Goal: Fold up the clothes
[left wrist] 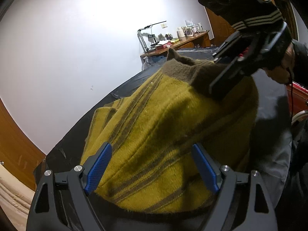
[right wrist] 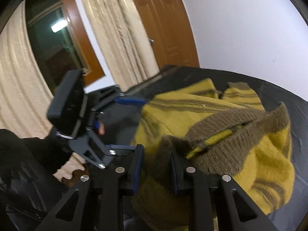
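Sweater, mustard with brown stripes, sits bunched on the dark table cover. Your left gripper has its jaws spread wide over the fabric, gripping nothing. Your right gripper is partly closed with the brown ribbed hem between its pads; can't tell if it's pinched.

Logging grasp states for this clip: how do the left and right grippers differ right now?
The left gripper is spread wide over the mustard-yellow striped wool sweater, gripping nothing. The right gripper is much narrower, with fuzzy brown fabric beside the sweater's brown ribbed collar between its pads, though a firm pinch is unclear. Both have blue pads and work over the black-covered table.
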A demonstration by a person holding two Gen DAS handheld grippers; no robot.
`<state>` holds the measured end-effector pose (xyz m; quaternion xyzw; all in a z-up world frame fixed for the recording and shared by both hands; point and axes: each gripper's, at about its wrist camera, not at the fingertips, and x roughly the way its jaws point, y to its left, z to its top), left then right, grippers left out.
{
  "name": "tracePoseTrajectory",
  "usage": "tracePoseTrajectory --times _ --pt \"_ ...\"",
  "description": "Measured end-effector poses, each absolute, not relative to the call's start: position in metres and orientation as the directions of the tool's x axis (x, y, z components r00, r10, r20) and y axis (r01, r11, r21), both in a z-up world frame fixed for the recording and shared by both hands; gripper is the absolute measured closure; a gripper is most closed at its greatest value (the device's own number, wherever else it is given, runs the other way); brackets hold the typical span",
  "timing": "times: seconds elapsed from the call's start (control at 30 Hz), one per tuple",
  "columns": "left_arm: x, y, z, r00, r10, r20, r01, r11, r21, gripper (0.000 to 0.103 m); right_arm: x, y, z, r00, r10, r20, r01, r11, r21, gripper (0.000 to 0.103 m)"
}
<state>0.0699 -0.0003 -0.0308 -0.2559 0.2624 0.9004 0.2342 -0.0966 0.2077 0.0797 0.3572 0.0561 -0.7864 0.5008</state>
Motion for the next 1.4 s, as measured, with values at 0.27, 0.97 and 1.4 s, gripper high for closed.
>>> tracePoseTrajectory --times 0.27,0.97,1.4 --pt "0.067 -0.007 -0.036 -0.771 0.278 -0.573 -0.533 -0.775 0.341 0.015 -0.104 0.213 0.076 -0.318 -0.638 -0.701 0.787 -0.590 0.180 0.070" --pt "0.064 -0.025 -0.028 -0.794 0.284 -0.538 -0.499 -0.809 0.309 0.015 -0.127 0.174 0.104 0.084 -0.905 -0.418 0.833 -0.166 0.528 0.035" --pt "0.059 -0.018 -0.023 -0.802 0.307 -0.512 -0.511 -0.797 0.322 0.015 -0.075 0.174 0.127 0.250 -0.919 -0.305 0.861 0.067 0.504 0.035"
